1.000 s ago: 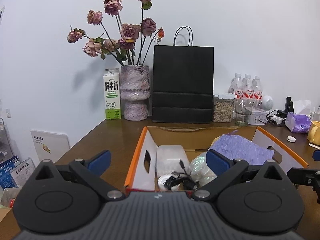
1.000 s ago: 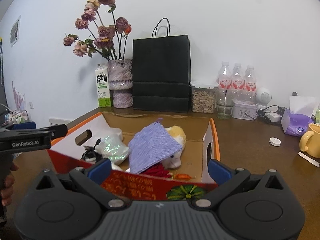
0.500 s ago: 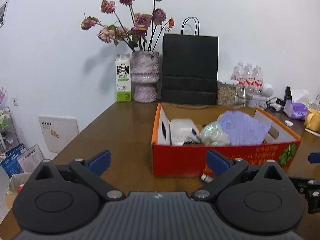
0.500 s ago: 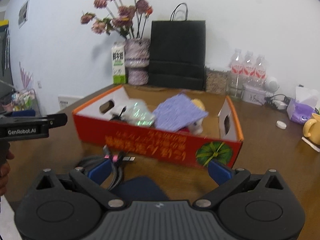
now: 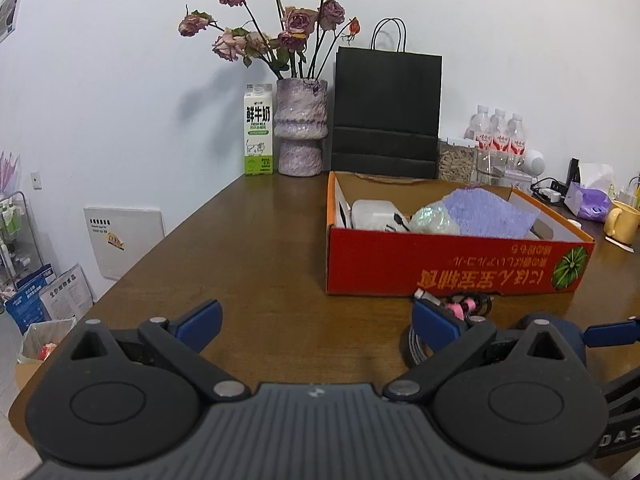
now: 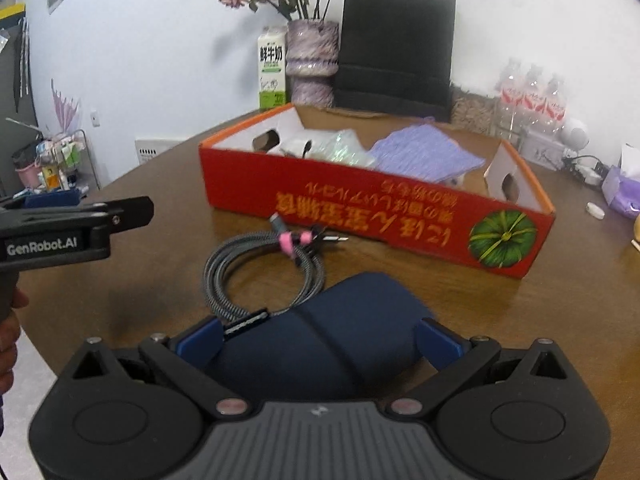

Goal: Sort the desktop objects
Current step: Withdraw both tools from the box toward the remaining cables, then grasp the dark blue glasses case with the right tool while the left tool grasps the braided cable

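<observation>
The red cardboard box [image 5: 452,264] sits on the brown table [image 5: 256,248] and serves as the landmark here. Inside it lie a white case [image 5: 374,214] at the left end, a shiny crumpled plastic bag [image 5: 434,220] beside that, and a purple cloth [image 5: 490,214] toward the right.

Just in front of the box, on the table, lies a coiled grey braided cable [image 6: 256,272] tied with a pink band [image 6: 294,240]; its plugs point toward the box wall. Nearer than the cable, and overlapping the coil's edge, is a dark blue pouch [image 6: 336,332].

The right gripper [image 6: 318,338] is spread wide, with its two blue-tipped fingers on either side of the near end of the pouch. Whether the fingers touch the pouch cannot be told; they are not closed on it.

The left gripper [image 5: 316,318] is also wide open and holds nothing. It hovers over bare table to the front left of the box, its right finger close to the cable. In the right wrist view it appears at the left edge, with part of a hand [image 6: 10,332] below it.

Behind the box stand a milk carton [image 5: 259,134], a purple vase [image 5: 301,128] of dried roses and a black paper bag [image 5: 387,110].
</observation>
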### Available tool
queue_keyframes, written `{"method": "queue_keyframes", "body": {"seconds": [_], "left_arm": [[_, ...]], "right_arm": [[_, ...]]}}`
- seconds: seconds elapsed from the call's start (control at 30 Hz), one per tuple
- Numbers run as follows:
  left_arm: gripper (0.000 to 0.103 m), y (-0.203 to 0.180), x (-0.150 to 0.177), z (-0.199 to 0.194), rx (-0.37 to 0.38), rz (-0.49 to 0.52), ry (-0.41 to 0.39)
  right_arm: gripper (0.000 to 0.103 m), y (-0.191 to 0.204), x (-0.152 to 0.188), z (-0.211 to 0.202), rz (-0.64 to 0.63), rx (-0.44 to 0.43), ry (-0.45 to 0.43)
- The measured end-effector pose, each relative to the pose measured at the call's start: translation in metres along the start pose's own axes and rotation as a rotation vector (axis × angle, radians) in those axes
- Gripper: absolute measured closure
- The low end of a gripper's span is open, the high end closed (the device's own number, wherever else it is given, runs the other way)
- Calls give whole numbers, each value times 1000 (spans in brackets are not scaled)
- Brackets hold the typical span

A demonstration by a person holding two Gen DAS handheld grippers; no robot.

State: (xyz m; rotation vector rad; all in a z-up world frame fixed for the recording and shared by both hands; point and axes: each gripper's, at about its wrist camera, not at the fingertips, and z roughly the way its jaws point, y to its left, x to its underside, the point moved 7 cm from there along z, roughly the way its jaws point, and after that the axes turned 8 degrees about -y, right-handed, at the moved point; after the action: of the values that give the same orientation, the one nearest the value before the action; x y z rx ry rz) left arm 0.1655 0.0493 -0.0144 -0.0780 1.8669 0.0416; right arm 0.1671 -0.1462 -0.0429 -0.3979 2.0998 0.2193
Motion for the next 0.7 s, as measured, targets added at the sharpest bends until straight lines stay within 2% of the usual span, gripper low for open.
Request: {"method": "queue_keyframes", "body": {"seconds": [0.13, 0.37, 0.57, 0.7], "left_arm": [[0, 1, 4, -11, 1, 5, 0], [0, -2, 10, -22, 13, 7, 1], [0, -13, 14, -19, 27, 17, 16], [0, -17, 17, -20, 37, 27, 21]], "right_arm": [[0, -5, 5, -4, 16, 3, -3], [0, -36, 15, -15, 70, 28, 9], [1, -48, 11, -4, 101, 39, 12], [8, -45, 8, 12, 102, 59, 26]]}}
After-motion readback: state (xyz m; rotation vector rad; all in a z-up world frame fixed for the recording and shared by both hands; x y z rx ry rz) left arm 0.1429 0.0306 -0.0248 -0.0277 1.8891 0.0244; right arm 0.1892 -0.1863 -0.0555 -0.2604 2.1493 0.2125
